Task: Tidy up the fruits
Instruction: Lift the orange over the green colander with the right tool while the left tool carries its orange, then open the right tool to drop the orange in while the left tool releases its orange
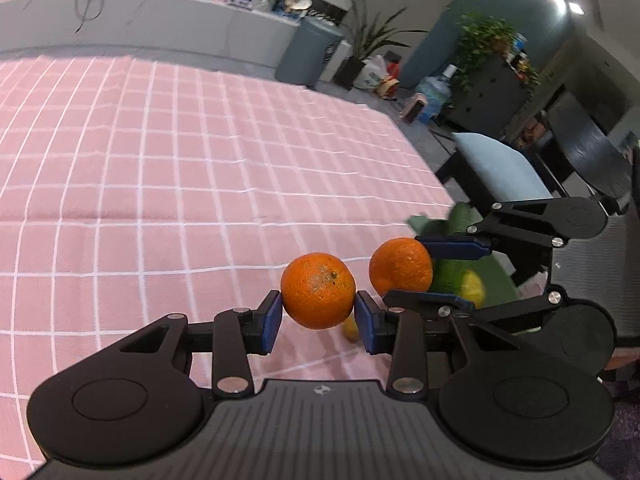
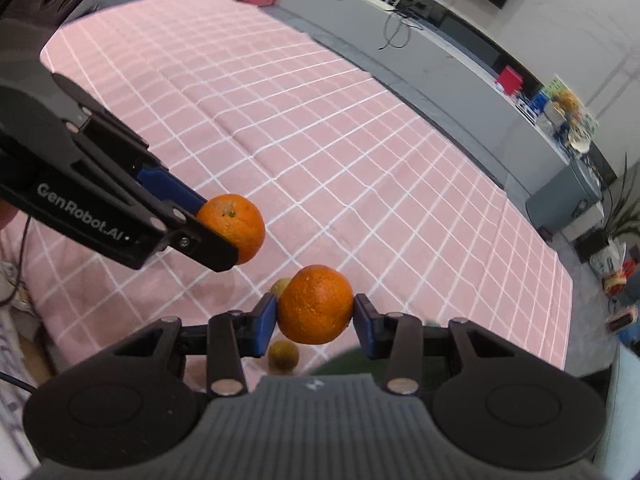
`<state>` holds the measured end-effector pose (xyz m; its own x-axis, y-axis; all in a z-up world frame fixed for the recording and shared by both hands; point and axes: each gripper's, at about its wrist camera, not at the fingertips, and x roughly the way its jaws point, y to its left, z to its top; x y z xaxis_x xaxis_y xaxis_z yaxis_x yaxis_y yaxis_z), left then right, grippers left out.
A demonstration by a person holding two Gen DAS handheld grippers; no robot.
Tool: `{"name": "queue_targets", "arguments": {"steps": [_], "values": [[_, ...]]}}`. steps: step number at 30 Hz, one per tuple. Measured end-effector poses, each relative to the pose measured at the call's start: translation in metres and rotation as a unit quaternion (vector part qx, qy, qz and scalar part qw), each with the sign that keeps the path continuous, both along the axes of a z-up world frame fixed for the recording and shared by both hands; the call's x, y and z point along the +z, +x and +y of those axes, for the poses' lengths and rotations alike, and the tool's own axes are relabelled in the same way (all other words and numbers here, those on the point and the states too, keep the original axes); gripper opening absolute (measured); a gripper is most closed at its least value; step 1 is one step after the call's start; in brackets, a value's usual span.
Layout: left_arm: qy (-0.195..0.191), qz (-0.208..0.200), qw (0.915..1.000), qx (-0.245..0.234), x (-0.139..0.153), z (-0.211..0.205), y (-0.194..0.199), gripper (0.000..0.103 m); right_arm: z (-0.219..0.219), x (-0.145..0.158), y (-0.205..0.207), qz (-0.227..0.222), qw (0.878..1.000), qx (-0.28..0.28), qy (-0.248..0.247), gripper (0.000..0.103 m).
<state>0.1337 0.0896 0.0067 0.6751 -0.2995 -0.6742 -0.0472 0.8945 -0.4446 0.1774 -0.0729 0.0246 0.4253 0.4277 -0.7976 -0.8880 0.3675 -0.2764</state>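
Left wrist view: the left gripper (image 1: 318, 316) is clamping an orange (image 1: 318, 290) between its blue fingers (image 1: 270, 326), one pad pressing at 9 o'clock and the other at 3 o'clock of the fruit. The orange is hanging clear above the pink checked counter (image 1: 160, 160). Its stem scar is facing up and slightly toward the camera, at about 1 o'clock on the visible face. The fruit is nearly round, so no long axis is readable; the stem-to-base line is running roughly upright, crosswise to the grip.

At 3 o'clock of this orange, the right gripper (image 1: 436, 276) is gripping a second orange (image 1: 400, 266). Behind it, a green dish (image 1: 496, 280) is carrying a yellow-green fruit (image 1: 472, 286); a small yellowish fruit (image 1: 351, 328) is lying on the counter below.

Right wrist view: the second orange (image 2: 316, 304) is sitting pinched at 9 and 3 o'clock by the closed fingers (image 2: 264, 324), also off the counter. No stem scar is showing here, so its pointing cannot be told. Two small brownish-green fruits (image 2: 283, 354) are lying beneath it.

Judged step: both oranges are lifted, and transport to a sorting place is in hand. The destination is not evident; the green dish is a likely candidate. The next move calls for keeping the two grippers apart during travel, lowering each orange until it is supported, and only then releasing, because a round fruit is liable to roll.
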Motion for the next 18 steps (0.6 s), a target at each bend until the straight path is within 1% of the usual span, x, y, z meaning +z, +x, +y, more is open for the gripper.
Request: {"name": "queue_targets", "arguments": {"steps": [4, 9, 14, 18], "values": [[0.009, -0.015, 0.9994, -0.028, 0.016, -0.025, 0.004, 0.044, -0.03, 0.013, 0.001, 0.004, 0.999, -0.029, 0.016, 0.038], [0.016, -0.023, 0.9973, -0.067, 0.028, -0.063, 0.014, 0.044, -0.071, 0.021, 0.004, 0.01, 0.997, -0.071, 0.027, 0.038], [0.033, -0.019, 0.9932, -0.11, 0.032, -0.098, 0.03, 0.044, -0.106, 0.014, 0.008, 0.024, 0.994, -0.102, 0.024, 0.038], [0.057, 0.006, 0.99, -0.129, 0.025, -0.12, 0.038, 0.044, -0.12, 0.0, 0.009, 0.038, 0.993, -0.112, 0.021, 0.038]]}}
